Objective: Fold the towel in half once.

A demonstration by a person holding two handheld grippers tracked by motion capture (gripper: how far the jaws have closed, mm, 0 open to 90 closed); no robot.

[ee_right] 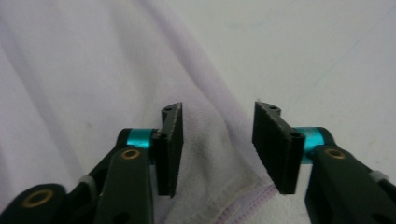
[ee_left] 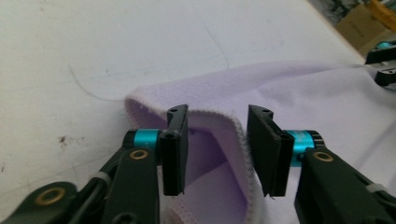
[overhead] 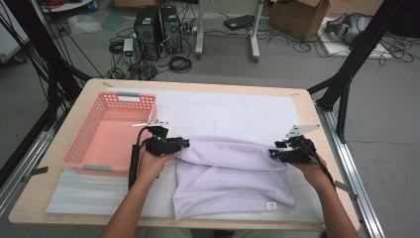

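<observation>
Overhead, pink basket (overhead: 110,131), beside lilac towel (overhead: 233,178)

A light wooden table (overhead: 303,106) is covered over most of its top by a white sheet (overhead: 233,114) (faintly marked and stained, as seen in the left gripper view). On the sheet's left part a pink plastic basket (overhead: 111,134) is set. A folded lilac towel (overhead: 233,183) is spread on the sheet's near middle, just beside the basket.
</observation>
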